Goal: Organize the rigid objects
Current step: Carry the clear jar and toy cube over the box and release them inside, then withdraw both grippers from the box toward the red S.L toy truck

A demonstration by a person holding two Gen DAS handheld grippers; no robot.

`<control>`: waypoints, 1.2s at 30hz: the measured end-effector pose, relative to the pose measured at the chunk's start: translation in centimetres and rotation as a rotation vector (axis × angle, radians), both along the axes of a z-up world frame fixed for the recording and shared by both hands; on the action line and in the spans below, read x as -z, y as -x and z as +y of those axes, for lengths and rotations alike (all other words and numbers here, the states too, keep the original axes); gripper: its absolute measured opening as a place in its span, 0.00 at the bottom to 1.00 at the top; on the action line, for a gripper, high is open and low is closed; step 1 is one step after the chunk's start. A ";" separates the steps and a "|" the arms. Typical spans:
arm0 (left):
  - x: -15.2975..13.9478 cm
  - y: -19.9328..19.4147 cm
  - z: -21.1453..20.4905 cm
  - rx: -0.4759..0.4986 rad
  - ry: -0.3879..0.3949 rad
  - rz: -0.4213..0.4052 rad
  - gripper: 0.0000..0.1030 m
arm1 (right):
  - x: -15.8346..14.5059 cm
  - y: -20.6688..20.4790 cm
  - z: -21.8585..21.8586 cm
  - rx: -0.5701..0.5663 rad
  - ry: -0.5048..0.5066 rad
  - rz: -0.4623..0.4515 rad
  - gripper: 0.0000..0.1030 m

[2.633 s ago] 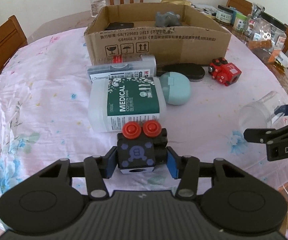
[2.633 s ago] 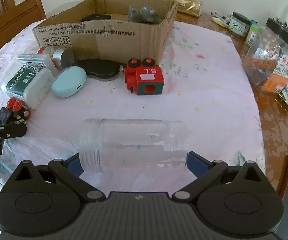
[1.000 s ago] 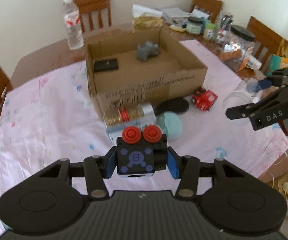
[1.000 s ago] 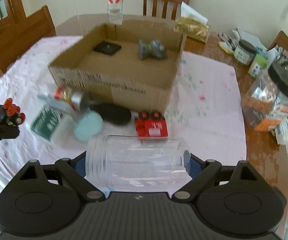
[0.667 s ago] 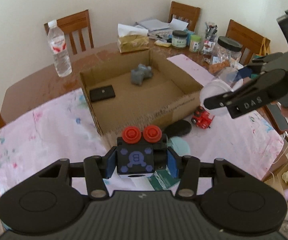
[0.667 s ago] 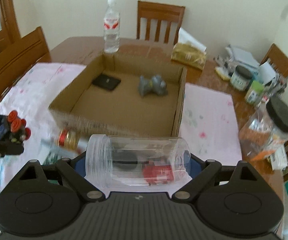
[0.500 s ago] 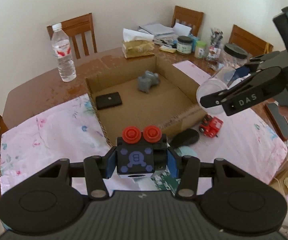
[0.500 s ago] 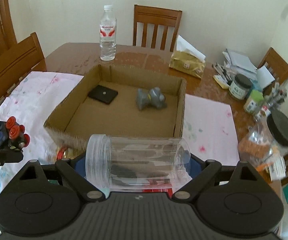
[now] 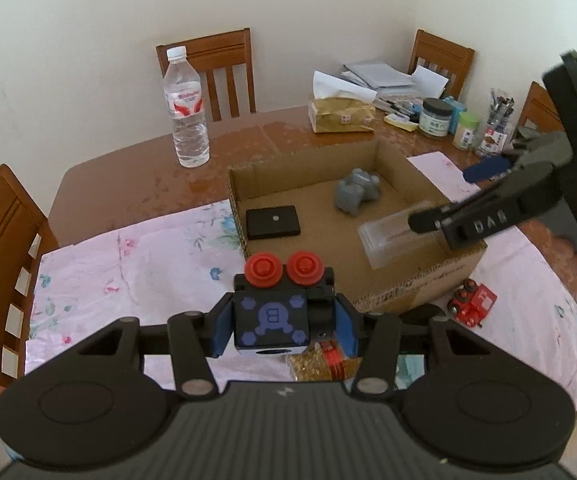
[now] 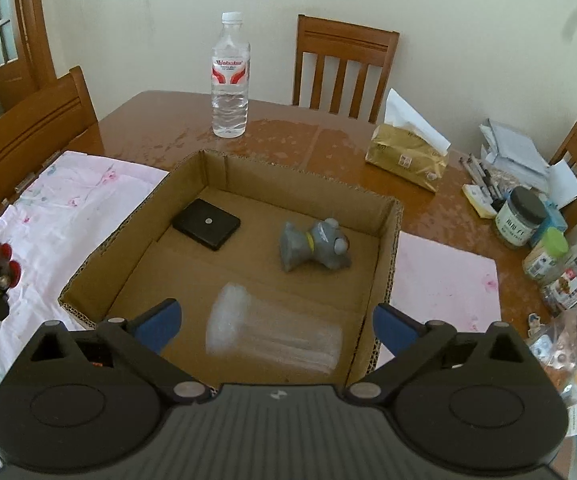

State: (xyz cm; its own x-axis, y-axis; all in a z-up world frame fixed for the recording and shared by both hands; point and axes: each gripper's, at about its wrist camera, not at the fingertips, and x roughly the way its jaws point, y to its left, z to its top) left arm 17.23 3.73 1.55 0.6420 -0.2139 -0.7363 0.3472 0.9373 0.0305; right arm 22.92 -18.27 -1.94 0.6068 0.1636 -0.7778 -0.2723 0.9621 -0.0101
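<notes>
Jar (image 10: 274,336) dropping blurred into box (image 10: 388,256), right gripper (image 10: 275,322) spread wide; left gripper (image 9: 284,324) clamps toy block (image 9: 274,312); carry over rim w/ care.

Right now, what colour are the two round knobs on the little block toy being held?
Red knobs on a black block toy with purple markings; clearest in the left wrist view.

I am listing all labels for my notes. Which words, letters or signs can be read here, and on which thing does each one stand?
"B": black toy block in left tool.
"DAS": right tool.
Bottle label: blurred.
Cardboard box print: unreadable.
Jar labels: too small.
</notes>
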 end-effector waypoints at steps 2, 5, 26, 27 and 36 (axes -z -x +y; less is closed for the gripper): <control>0.1 -0.6 -0.4 -0.002 0.001 0.003 0.49 | 0.2 0.5 -0.3 0.006 -0.020 0.008 1.00; 0.3 -1.4 -1.1 0.000 0.006 0.005 0.49 | 0.5 1.4 -0.8 0.036 -0.034 0.014 1.00; 3.0 -7.3 -4.2 -0.041 0.005 -0.005 0.99 | 2.0 6.2 -4.5 0.189 -0.051 0.055 1.00; 2.7 -7.0 -4.1 -0.048 0.004 -0.030 0.99 | 2.1 6.2 -4.6 0.195 -0.053 0.056 1.00; 3.4 -4.6 -2.4 -0.094 0.012 -0.011 0.99 | 3.4 6.9 -4.8 0.246 -0.046 0.064 1.00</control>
State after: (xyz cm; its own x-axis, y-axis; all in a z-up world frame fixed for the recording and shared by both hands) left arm 21.88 1.31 -1.85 0.6679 -0.1613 -0.7265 0.2573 0.9661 0.0220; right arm 16.06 -23.08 -5.35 0.5822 0.0535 -0.8113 -0.0287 0.9986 0.0453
